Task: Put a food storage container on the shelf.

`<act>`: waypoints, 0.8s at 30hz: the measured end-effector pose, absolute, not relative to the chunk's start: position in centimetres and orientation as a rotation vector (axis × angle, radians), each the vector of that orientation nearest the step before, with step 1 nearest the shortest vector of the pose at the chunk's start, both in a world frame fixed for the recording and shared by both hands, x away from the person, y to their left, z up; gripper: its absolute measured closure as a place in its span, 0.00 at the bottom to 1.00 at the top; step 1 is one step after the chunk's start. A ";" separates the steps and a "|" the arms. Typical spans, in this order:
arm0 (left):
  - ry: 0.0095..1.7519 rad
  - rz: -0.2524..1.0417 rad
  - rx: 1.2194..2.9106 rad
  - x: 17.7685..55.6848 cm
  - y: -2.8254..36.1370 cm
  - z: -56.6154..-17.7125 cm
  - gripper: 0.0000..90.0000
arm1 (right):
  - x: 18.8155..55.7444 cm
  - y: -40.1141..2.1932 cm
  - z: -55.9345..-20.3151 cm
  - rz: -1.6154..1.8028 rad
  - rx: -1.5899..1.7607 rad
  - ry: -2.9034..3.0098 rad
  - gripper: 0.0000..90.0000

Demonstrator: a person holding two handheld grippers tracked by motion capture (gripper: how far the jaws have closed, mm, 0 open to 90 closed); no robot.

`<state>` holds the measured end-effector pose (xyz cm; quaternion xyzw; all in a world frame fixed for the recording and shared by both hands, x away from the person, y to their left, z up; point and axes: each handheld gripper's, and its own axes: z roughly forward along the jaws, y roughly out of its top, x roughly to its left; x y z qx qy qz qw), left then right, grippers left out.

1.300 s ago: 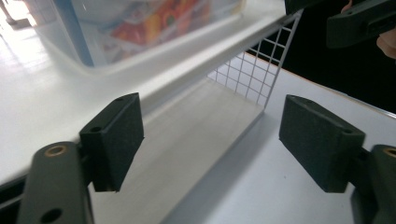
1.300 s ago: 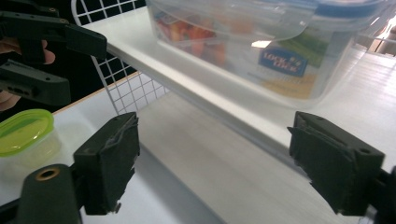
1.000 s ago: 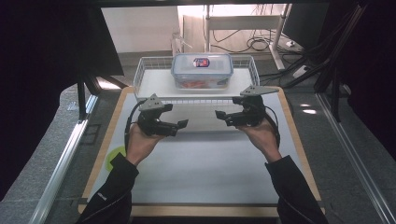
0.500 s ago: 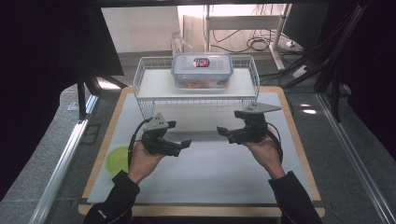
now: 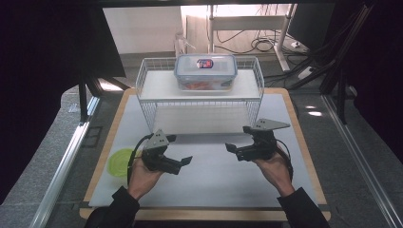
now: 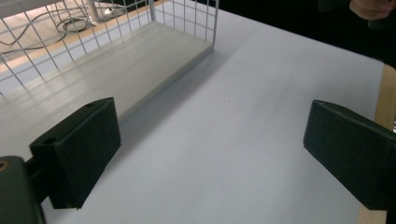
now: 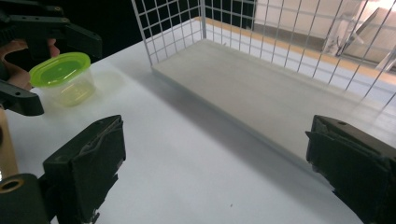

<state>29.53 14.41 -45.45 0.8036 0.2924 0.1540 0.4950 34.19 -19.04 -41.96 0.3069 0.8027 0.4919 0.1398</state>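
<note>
My left gripper [image 5: 184, 164] hovers low over the white mat [image 5: 214, 190], left of centre, pointing right. Its jaws [image 6: 210, 158] stand wide and have just been opening, with nothing but bare mat between them. My right gripper [image 5: 233, 151] faces it from the right, pointing left. It is open [image 7: 215, 172] too, its jaws having widened within the last second, and nothing is held. A small tub with a green lid [image 5: 119, 161] [image 7: 63, 77] sits on the mat just left of the left hand.
A white wire rack [image 5: 199, 102] stands across the far half of the mat, its lower board [image 6: 116, 60] [image 7: 261, 88] bare. On its top shelf rests a clear lidded box [image 5: 205, 71] with a blue rim. A wooden border [image 5: 304, 142] frames the mat.
Both hands have drawn back from the rack toward the near edge and sunk closer to the mat. Both grippers' jaws stand a little wider.
</note>
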 end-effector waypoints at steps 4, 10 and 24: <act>0.702 0.400 1.968 28.4 14.7 -45.9 0.02 | 33.6 -19.4 -42.5 1.425 0.883 2.322 0.05; 0.733 0.393 1.956 27.3 15.5 -47.1 0.02 | 32.6 -20.2 -43.7 1.400 0.904 2.326 0.03; 0.766 0.426 2.010 25.0 16.1 -49.9 0.03 | 30.3 -21.1 -46.0 1.347 0.915 2.333 0.01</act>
